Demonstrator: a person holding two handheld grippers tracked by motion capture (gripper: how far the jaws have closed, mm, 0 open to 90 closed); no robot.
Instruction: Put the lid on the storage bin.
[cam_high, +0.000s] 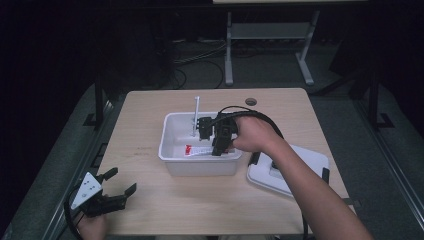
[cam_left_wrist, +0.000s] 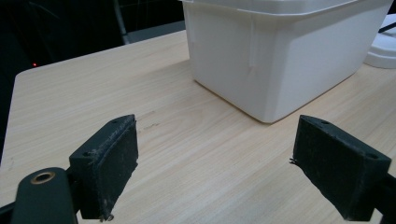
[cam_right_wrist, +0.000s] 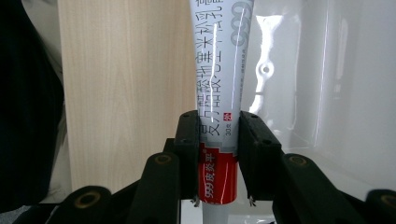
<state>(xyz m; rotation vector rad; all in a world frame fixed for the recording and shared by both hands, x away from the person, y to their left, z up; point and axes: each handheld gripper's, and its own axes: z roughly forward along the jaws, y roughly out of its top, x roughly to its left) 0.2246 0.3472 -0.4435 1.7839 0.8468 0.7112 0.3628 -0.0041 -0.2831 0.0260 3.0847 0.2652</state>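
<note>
The right gripper (cam_right_wrist: 218, 158) is clamped on a tube (cam_right_wrist: 219, 93) that runs straight out ahead of its jaws, held over the white tub (cam_high: 172, 150), probably for lifting out or setting down. The left gripper (cam_left_wrist: 215, 168) rests wide open and empty, the tub just ahead, likely waiting.

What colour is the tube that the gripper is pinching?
The tube is white with a red band, clearest in the right gripper view.
</note>
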